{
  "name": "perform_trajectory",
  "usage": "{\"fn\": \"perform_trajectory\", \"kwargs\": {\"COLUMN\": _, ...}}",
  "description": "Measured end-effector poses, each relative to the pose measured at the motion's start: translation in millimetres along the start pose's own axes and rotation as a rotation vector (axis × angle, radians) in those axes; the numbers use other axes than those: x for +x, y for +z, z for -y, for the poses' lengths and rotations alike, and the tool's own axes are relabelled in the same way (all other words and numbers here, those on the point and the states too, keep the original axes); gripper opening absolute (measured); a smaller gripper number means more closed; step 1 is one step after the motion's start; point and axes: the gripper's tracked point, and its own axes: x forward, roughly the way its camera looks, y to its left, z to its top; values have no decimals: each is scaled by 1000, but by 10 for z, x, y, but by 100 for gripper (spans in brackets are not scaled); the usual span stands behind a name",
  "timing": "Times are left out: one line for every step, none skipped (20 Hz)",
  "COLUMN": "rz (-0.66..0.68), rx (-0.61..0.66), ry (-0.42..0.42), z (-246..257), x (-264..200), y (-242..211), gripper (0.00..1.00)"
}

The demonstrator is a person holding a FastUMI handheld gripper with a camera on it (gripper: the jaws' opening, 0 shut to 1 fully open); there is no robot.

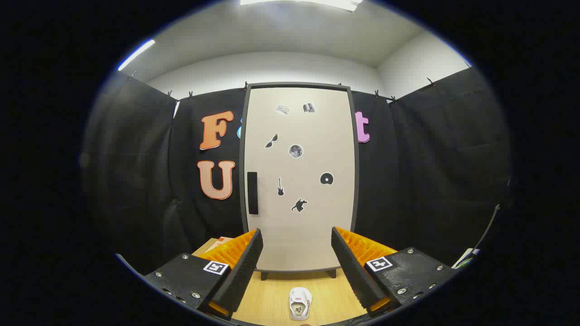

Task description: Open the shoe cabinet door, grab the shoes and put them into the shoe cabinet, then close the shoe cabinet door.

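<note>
**A:** Beige door (299, 181) on the shoe cabinet (247, 149) sits flush in its dark frame, so you're looking at it closed. Dark vertical handle (253, 193) is on the door's left edge, about mid-height. Small stickers (295, 151) are scattered across the panel (a guitar, sunglasses, a round one, a few more).

**B:** Gripper state?

**A:** Your gripper (297, 265) is spread wide, with nothing between the fingers. They point straight at the lower part of the door, with the cabinet well beyond the tips.

**B:** Where's the shoe?

**A:** One shoe (300, 303), white with some red and dark marks on top, lies on the light wood counter (267, 296). It's low between your two fingers, closer to you than the tips, and touching neither finger. It lies lengthwise, pointing at the cabinet (can't tell toe from heel at this size).

**B:** Cabinet on the counter too?

**A:** Yes, it stands on short dark feet (264, 275) at the far end of the counter, upright, against the black cloth wall (430, 181). There's something flat and orange-tan (217, 242) behind your left finger; I can't tell what it is.
</note>
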Motion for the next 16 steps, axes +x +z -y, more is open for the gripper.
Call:
{"fn": "perform_trajectory", "kwargs": {"rz": -5, "rx": 1, "ry": 2, "z": -14, "x": -10, "y": -8, "gripper": 95}}
{"fn": "perform_trajectory", "kwargs": {"rz": -3, "rx": 3, "ry": 4, "z": -21, "x": -7, "y": -7, "gripper": 95}}
{"fn": "perform_trajectory", "kwargs": {"rz": -3, "rx": 4, "ry": 5, "z": -27, "x": -6, "y": -4, "gripper": 95}}
{"fn": "perform_trajectory", "kwargs": {"rz": -1, "rx": 4, "ry": 3, "z": -25, "x": -1, "y": 0, "gripper": 95}}
{"fn": "perform_trajectory", "kwargs": {"rz": -5, "rx": 2, "ry": 3, "z": -19, "x": -5, "y": -13, "gripper": 95}}
{"fn": "perform_trajectory", "kwargs": {"rz": -9, "rx": 1, "ry": 3, "z": -22, "x": -11, "y": -18, "gripper": 95}}
{"fn": "perform_trajectory", "kwargs": {"rz": -10, "rx": 3, "ry": 1, "z": -21, "x": -10, "y": -14, "gripper": 95}}
{"fn": "perform_trajectory", "kwargs": {"rz": -9, "rx": 5, "ry": 1, "z": -24, "x": -16, "y": -7, "gripper": 95}}
{"fn": "perform_trajectory", "kwargs": {"rz": -10, "rx": 4, "ry": 0, "z": -28, "x": -18, "y": -9, "gripper": 95}}
{"fn": "perform_trajectory", "kwargs": {"rz": -9, "rx": 0, "ry": -1, "z": -31, "x": -23, "y": -2, "gripper": 95}}
{"fn": "perform_trajectory", "kwargs": {"rz": -9, "rx": -5, "ry": 0, "z": -40, "x": -22, "y": 1, "gripper": 95}}
{"fn": "perform_trajectory", "kwargs": {"rz": -10, "rx": -10, "ry": 0, "z": -46, "x": -25, "y": 4, "gripper": 95}}
{"fn": "perform_trajectory", "kwargs": {"rz": -13, "rx": -10, "ry": 0, "z": -52, "x": -25, "y": -9, "gripper": 95}}
{"fn": "perform_trajectory", "kwargs": {"rz": -15, "rx": -6, "ry": 2, "z": -65, "x": -22, "y": -21, "gripper": 95}}
{"fn": "perform_trajectory", "kwargs": {"rz": -18, "rx": 0, "ry": 2, "z": -71, "x": -12, "y": -20, "gripper": 95}}
{"fn": "perform_trajectory", "kwargs": {"rz": -20, "rx": 4, "ry": 1, "z": -69, "x": -8, "y": -25, "gripper": 95}}
